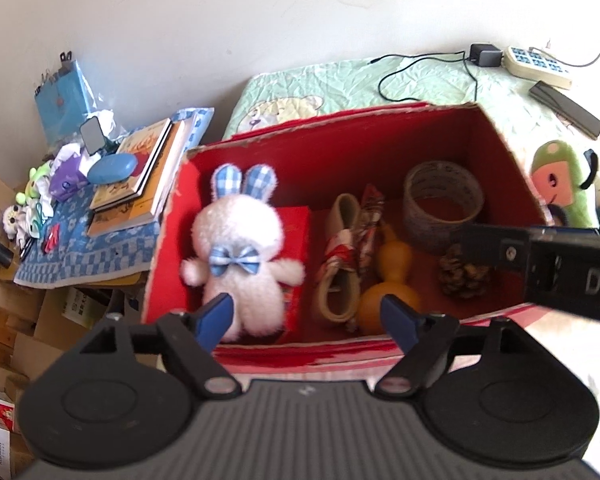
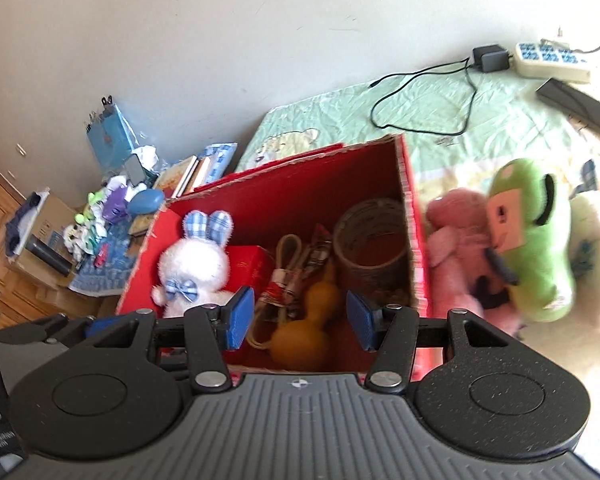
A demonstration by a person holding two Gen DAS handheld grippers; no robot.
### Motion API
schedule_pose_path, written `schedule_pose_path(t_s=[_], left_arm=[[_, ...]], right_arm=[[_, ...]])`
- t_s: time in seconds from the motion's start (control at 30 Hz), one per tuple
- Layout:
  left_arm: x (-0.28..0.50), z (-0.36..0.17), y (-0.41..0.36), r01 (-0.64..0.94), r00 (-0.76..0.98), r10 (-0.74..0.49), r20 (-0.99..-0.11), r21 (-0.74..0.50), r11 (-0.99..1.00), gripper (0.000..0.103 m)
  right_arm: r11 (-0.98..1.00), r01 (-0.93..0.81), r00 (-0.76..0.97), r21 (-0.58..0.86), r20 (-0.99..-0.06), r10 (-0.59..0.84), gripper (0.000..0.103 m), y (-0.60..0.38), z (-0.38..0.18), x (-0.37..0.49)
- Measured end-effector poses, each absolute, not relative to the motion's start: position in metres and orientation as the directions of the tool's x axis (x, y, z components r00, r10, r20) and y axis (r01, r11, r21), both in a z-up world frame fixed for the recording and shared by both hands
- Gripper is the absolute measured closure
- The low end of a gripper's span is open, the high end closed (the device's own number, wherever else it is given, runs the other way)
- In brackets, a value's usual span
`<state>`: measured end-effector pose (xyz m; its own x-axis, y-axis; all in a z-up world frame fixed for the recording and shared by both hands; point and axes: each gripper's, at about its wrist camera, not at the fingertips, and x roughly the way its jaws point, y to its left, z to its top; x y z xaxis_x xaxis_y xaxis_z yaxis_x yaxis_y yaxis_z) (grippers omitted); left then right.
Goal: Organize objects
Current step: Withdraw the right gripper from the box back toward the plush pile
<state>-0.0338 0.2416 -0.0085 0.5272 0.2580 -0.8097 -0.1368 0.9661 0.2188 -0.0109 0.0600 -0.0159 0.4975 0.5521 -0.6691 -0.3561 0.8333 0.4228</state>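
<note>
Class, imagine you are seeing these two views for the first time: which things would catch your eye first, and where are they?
The open red box in the middle, with a white plush rabbit with blue checked ears standing at its left end. Beside it inside lie a yellow gourd and a tape roll. Right of the box, on the bed, a green plush toy leans against a pink one.

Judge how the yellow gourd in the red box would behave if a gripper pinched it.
The gourd looks smooth and glossy, so the pads may slip on it. Its rounded double-bulb shape suggests it would roll or pivot rather than stay put. It lies against the strap bundle, which might drag along.
</note>
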Motion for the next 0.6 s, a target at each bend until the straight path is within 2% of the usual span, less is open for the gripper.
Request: schedule_pose_path(t_s=[0.6], left_arm=[[-0.033,0.000,0.135,-0.061,0.547,0.179,-0.818,0.175,0.983,0.017]], right_arm=[[0.878,-0.306,0.537,0.369,-0.694,0.479,0.047,-0.029,-0.015,-0.019]])
